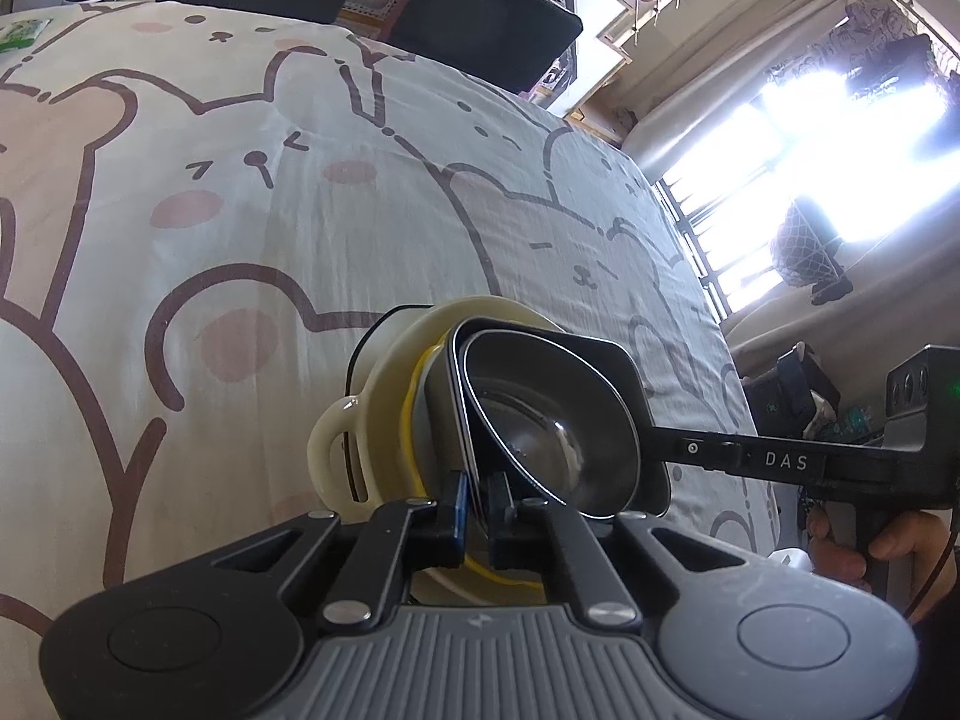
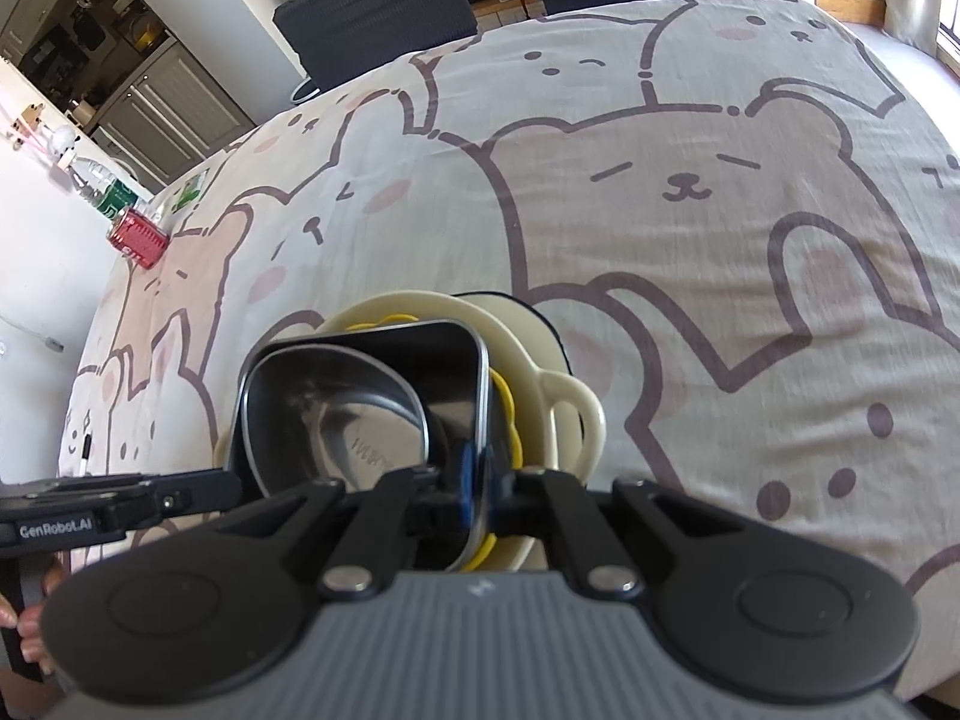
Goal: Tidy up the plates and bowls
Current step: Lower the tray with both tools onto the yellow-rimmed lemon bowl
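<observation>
A stack of dishes sits on the bear-print tablecloth: a cream handled dish [image 1: 384, 396] [image 2: 558, 378] at the bottom, a yellow wavy-rimmed dish [image 1: 414, 420] [image 2: 510, 414] in it, a black square bowl [image 1: 600, 360] [image 2: 420, 360] in that, and a steel bowl [image 1: 552, 414] [image 2: 354, 402] innermost. My left gripper [image 1: 477, 507] is shut on the near rim of the black square bowl. My right gripper [image 2: 477, 495] is shut on the opposite rim of the same bowl. Each gripper also shows in the other's view, the right gripper [image 1: 780, 462] and the left gripper [image 2: 120, 504].
Dark chair backs [image 2: 384, 12] stand at the table's far edge. A red can [image 2: 138, 237] and a bottle [image 2: 102, 189] stand at the far left corner. A bright window [image 1: 840, 138] is to the right.
</observation>
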### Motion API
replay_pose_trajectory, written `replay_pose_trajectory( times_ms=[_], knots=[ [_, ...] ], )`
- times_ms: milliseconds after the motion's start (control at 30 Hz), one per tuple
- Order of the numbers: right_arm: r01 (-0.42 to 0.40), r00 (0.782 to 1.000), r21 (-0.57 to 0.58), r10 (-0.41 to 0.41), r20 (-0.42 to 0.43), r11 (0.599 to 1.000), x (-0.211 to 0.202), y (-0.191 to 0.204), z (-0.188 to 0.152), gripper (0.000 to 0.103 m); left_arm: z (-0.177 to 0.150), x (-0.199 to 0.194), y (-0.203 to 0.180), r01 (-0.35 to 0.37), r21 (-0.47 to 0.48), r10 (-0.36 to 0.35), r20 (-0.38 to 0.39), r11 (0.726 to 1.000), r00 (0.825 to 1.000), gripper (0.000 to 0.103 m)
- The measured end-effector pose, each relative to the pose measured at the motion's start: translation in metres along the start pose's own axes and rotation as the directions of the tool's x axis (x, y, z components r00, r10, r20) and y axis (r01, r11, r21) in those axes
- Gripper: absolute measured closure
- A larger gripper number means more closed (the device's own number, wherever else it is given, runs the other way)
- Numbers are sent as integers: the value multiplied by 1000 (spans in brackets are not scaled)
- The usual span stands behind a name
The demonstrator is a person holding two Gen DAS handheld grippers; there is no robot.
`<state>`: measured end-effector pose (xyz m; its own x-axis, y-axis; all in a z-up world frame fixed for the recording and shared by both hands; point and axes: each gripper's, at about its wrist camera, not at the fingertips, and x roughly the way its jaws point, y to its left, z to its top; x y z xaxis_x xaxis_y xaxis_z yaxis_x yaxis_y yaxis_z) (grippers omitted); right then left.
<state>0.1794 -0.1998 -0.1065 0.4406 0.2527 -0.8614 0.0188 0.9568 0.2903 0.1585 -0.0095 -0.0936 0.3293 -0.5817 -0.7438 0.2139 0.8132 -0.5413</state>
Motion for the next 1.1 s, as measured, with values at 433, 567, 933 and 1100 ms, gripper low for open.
replay_pose_trajectory(
  times_ms=[433, 567, 933, 1100],
  knots=[
    [-4, 1000, -26, 5, 27, 1000, -10, 2, 1, 87, 2, -5, 0, -36, 5, 36, 16, 999, 999, 79],
    [-6, 1000, -27, 7, 22, 1000, -10, 2, 1, 87, 1, -5, 0, -28, 5, 28, 14, 1000, 1000, 79],
    [18, 1000, -93, -20, -20, 996, -1, 7, -7, 96, 2, 7, -1, 3, 9, -3, -1, 1000, 1000, 85],
    [46, 998, -114, -50, -29, 992, 7, 9, -8, 98, 3, 9, 0, -13, 13, 13, 2, 1000, 1000, 88]
  ],
)
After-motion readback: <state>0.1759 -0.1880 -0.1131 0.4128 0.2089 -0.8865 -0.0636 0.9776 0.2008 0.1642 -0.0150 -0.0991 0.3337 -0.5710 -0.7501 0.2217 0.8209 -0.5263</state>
